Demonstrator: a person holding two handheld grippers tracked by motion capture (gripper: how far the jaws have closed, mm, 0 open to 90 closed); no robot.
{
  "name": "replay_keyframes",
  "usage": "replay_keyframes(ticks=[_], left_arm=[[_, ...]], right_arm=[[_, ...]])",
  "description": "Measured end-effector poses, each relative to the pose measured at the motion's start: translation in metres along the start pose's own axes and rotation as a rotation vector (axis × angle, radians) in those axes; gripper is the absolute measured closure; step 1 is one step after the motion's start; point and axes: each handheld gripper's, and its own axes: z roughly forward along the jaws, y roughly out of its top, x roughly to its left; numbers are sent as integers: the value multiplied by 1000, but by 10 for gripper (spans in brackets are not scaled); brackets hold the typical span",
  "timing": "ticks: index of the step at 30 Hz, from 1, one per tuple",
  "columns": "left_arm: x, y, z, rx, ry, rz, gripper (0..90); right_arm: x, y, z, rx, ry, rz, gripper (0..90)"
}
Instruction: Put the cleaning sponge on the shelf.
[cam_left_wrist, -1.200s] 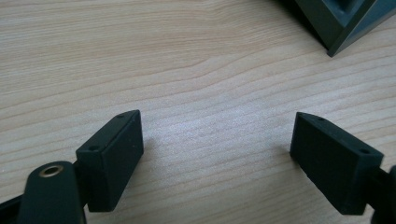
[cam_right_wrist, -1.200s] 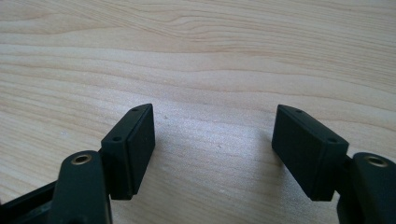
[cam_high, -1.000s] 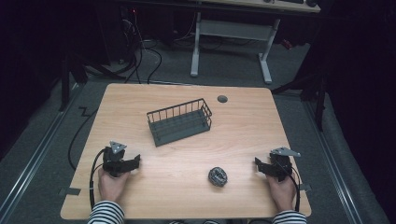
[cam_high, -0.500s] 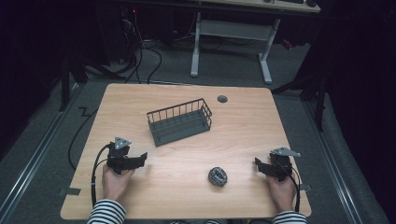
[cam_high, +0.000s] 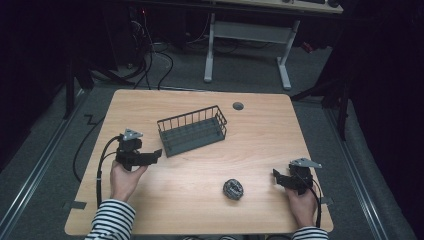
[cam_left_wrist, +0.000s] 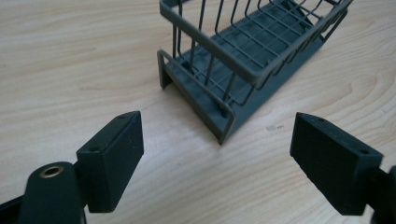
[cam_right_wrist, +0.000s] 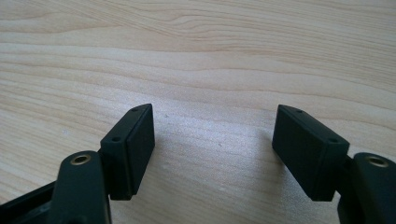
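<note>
jaws spread on both, left gripper (cam_high: 150, 157) near wire basket (cam_high: 192, 131) (empty), right gripper (cam_high: 280, 179) beside grey ball (cam_high: 233, 189)

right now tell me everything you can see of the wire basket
The wire basket is a dark grey, oblong rack of thin metal-looking bars with a thicker rim and a grid floor. It stands upright and empty on the wooden table, set at a slant just left of centre. The left gripper, open, points at its near end without touching it.
</note>
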Motion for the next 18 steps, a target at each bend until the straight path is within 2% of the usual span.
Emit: replay_keyframes(ticks=[4, 9, 15, 18], left_arm=[[2, 14, -1, -9, -12, -9, 177], [4, 29, 2, 6, -19, -7, 180], [5, 44, 12, 28, -14, -5, 185], [7, 52, 18, 44, 3, 1, 202]], right_arm=[[0, 0, 0, 0, 1, -1, 299], [0, 0, 0, 0, 0, -1, 299], [0, 0, 0, -1, 0, -2, 298], [0, 0, 0, 0, 0, -1, 298]])
